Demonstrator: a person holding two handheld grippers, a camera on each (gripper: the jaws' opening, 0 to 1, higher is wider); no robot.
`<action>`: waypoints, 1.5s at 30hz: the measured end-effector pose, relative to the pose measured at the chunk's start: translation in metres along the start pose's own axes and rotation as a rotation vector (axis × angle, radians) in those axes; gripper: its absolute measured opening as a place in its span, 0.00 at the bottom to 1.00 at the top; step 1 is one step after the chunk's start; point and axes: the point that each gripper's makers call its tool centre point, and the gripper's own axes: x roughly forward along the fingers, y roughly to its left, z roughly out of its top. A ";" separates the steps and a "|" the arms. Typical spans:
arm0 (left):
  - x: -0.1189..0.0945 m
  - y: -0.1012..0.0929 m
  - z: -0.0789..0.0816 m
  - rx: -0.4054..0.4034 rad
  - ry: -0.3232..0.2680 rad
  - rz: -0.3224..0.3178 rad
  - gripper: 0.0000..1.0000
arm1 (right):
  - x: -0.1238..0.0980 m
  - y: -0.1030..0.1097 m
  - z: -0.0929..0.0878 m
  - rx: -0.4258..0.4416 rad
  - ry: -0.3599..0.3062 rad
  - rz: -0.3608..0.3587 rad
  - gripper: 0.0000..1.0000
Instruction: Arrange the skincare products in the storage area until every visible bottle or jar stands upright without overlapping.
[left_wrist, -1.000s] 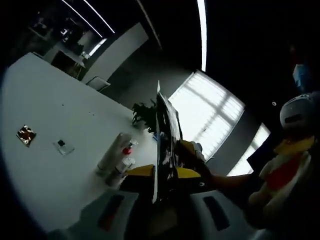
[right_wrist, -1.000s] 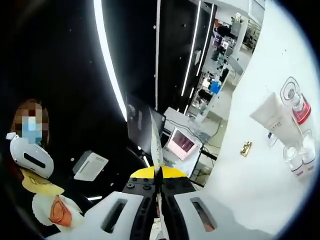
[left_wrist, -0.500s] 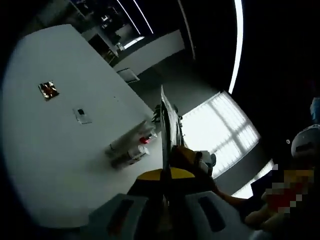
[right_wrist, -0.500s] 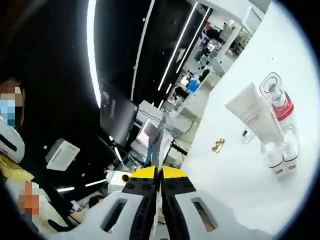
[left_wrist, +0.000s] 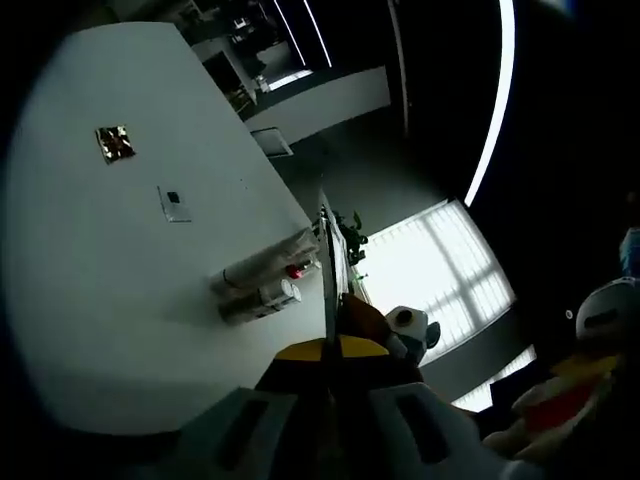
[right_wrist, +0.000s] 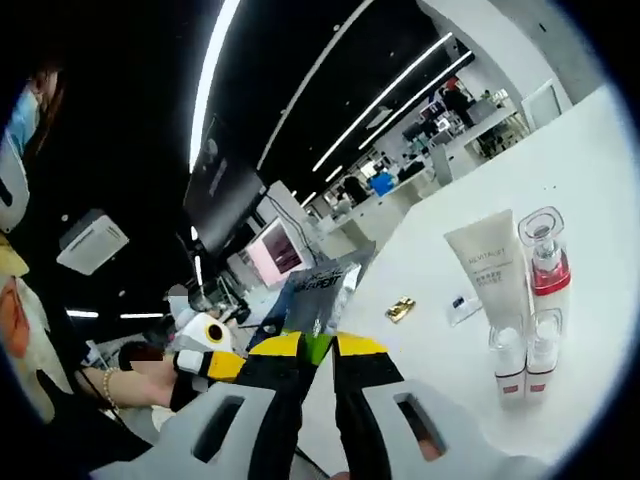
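A dark flat sachet (right_wrist: 318, 292) stands between the yellow tips of my right gripper (right_wrist: 318, 348), whose jaws are nearly closed on its lower edge. In the left gripper view the same sachet (left_wrist: 328, 262) shows edge-on as a thin sheet, with my left gripper (left_wrist: 330, 350) shut on it. On the white table (right_wrist: 590, 170) a white tube (right_wrist: 490, 272), a clear bottle with a red band (right_wrist: 546, 262) and two small bottles (right_wrist: 524, 358) stand upright in a tight group. This group (left_wrist: 262, 288) lies just left of the sachet in the left gripper view.
A small gold packet (right_wrist: 400, 309) and a white card (right_wrist: 463, 305) lie on the table behind the bottles; both, the gold packet (left_wrist: 113, 143) and the card (left_wrist: 174, 203), are far out on the table in the left gripper view. A person's hand (right_wrist: 150, 362) holds the left gripper (right_wrist: 205, 360).
Both views have swung round with the hands. The sachet now faces the right gripper view instead of edge-on, and the bottle group has come nearer its middle.
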 end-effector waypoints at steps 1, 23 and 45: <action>0.001 0.000 0.000 0.000 0.001 -0.001 0.01 | 0.000 0.000 0.000 -0.004 0.001 0.002 0.18; 0.009 0.020 0.002 -0.050 0.007 0.015 0.01 | -0.010 0.018 -0.025 -0.192 0.144 0.090 0.82; 0.021 0.054 -0.004 -0.072 0.050 0.084 0.01 | -0.030 0.005 -0.033 -0.263 0.171 0.017 0.99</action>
